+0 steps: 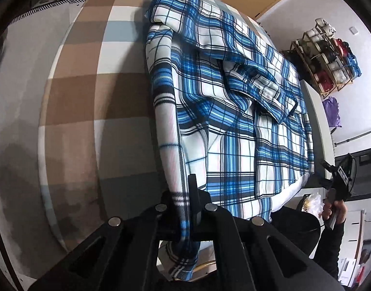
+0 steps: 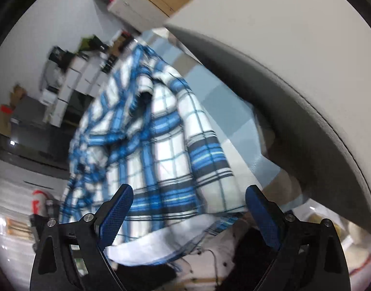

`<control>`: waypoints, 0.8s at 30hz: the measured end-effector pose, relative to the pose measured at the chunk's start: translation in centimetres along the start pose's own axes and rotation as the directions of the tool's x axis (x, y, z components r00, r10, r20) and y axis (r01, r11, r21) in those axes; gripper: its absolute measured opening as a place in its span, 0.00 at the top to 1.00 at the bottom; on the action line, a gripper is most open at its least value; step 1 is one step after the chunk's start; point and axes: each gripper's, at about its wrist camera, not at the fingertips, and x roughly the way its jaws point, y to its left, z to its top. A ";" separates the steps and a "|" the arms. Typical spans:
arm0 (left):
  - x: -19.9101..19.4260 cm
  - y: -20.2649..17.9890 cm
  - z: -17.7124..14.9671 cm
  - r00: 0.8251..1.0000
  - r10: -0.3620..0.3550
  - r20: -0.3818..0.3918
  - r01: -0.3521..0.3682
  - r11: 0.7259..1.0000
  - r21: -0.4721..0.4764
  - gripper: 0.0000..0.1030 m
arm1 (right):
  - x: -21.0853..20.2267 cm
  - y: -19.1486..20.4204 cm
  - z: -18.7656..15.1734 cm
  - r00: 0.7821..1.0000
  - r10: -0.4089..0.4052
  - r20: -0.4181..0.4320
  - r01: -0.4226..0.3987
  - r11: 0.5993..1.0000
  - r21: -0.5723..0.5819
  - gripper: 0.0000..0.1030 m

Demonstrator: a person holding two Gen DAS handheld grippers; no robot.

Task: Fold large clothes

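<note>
A blue, white and black plaid shirt [image 1: 234, 92] lies spread on the checked bed cover [image 1: 93, 77], one sleeve folded across its middle. My left gripper [image 1: 189, 194] is shut on the shirt's left edge, and a strip of that cloth runs taut from the jaws up along the shirt. In the right wrist view the same plaid shirt [image 2: 161, 145] hangs over the bed's near edge, blurred. My right gripper [image 2: 187, 194] stands open just in front of that hem; its blue pads [image 2: 117, 215] do not touch the cloth. The right gripper [image 1: 340, 179] also shows at the far right, held by a hand.
A rack of rolled items [image 1: 326, 55] stands against the wall past the bed. A pale grey headboard or panel [image 2: 282, 60] looms over the right gripper. White drawers and boxes [image 2: 71, 77] line the far wall. A purple bag [image 1: 333, 111] sits by the rack.
</note>
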 end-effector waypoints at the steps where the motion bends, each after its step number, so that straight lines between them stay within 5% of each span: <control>1: 0.0 0.0 -0.1 1.000 -0.004 0.002 0.004 1.000 0.000 1.00 | 0.1 0.2 0.0 1.000 -0.011 -0.002 0.011 1.000 -0.009 0.07; 6: 0.2 0.0 -0.5 1.000 -0.013 0.018 0.013 1.000 0.005 1.00 | 0.2 1.2 -0.3 0.998 -0.060 -0.016 0.059 0.997 -0.044 0.07; 12: 0.2 0.2 -0.5 0.996 -0.070 0.054 0.071 0.997 -0.020 1.00 | 0.5 2.9 -0.7 0.998 -0.003 -0.055 -0.002 0.995 -0.101 0.16; 15: 0.7 0.0 -0.6 0.995 -0.075 0.060 0.077 0.997 -0.026 1.00 | 1.0 3.4 -0.6 0.996 0.033 -0.084 -0.042 0.993 -0.112 0.38; 17: 1.1 -0.2 -0.7 0.995 -0.080 0.059 0.082 0.996 -0.024 1.00 | 1.1 3.6 -0.3 0.995 0.061 -0.085 -0.072 0.988 -0.133 0.76; 18: 1.2 -0.3 -0.8 0.995 -0.075 0.061 0.076 0.997 -0.019 1.00 | 1.1 3.7 -0.1 0.997 0.023 -0.069 -0.033 0.988 -0.152 0.85; 20: 1.2 -0.4 -0.8 0.995 -0.077 0.066 0.078 0.997 -0.012 1.00 | 1.0 3.1 0.4 0.997 -0.067 -0.038 0.061 0.987 -0.151 0.81; 24: 1.2 -0.5 -0.8 0.993 -0.088 0.072 0.089 0.996 -0.005 1.00 | 1.3 2.3 0.9 0.993 -0.097 -0.069 0.087 0.987 -0.137 0.82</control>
